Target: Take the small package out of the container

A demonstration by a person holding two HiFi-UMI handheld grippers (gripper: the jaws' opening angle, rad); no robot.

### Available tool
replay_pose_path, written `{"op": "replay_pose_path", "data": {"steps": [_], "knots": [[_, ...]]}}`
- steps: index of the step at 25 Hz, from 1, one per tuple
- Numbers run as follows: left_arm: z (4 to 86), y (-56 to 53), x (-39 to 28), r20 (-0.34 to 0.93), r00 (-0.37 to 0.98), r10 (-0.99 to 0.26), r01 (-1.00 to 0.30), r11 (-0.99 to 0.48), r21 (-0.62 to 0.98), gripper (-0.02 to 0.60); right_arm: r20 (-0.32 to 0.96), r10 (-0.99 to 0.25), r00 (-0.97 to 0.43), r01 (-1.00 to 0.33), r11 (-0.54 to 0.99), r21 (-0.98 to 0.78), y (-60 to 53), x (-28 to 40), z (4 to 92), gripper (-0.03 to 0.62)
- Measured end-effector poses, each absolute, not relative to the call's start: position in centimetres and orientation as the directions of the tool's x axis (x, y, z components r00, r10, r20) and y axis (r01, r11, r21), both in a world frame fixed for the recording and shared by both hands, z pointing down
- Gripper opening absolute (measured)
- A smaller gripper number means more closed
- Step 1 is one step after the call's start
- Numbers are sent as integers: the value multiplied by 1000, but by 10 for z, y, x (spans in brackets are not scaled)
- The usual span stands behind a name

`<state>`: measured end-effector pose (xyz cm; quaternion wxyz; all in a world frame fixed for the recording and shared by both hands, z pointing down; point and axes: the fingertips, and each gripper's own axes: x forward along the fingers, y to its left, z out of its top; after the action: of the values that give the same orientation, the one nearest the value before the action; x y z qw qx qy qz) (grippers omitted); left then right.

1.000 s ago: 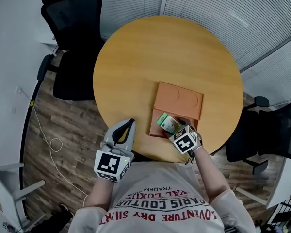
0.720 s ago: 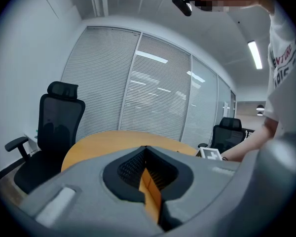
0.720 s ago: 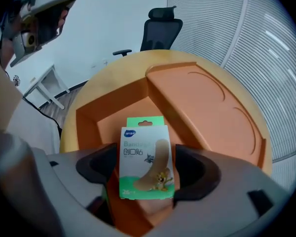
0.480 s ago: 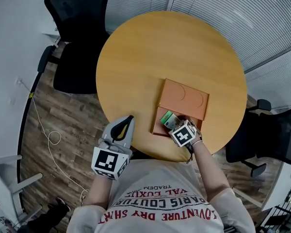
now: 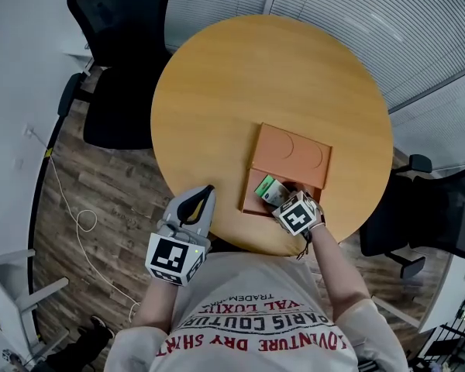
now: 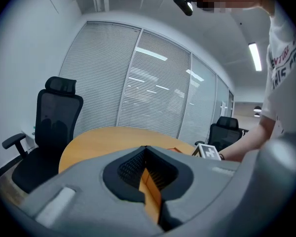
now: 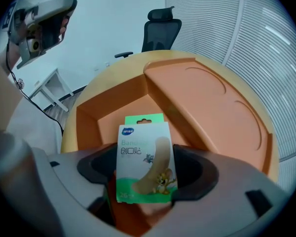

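Round wooden worktop [image 5: 240,76]. The orange container [image 5: 291,157] sits on its near-right part, close to the edge.

Container: the far half is a raised flat panel with two circular outlines. The near half is an open, sunken compartment with nothing else visible in it.

Left tongs [image 5: 204,200]: held at the near-left rim of the worktop, well apart from the container. The jaws are closed together with nothing between them. They appear idle.

Right tongs [image 7: 145,168]: reaching into the near compartment from the near side. The jaws are clamped on the small package [image 7: 144,159], a white-and-green plaster box with a cartoon print, gripped by its lower part and standing upright.

Package position: over the open compartment, inside the container's outline in the head view. Whether its bottom edge has cleared the compartment floor cannot be told.

Progress, as judged: the grasp looks made and firm. The package has yet to be lifted over the wall and set down on the bare worktop outside the container.
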<state>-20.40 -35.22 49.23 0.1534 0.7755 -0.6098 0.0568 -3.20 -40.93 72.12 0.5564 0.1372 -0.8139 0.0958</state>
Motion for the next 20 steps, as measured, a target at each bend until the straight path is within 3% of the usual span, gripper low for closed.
{"op": "replay_pose_path", "data": {"steps": [12, 20], "knots": [[478, -358, -183, 253, 240, -937, -964, -201, 171, 9, 897, -136, -420, -228, 973, 41, -399, -32, 679, 357], [457, -360, -159, 230, 217, -949, -971, -186, 147, 11, 798, -225, -559, -300, 952, 58, -405, -21, 618, 357]]}}
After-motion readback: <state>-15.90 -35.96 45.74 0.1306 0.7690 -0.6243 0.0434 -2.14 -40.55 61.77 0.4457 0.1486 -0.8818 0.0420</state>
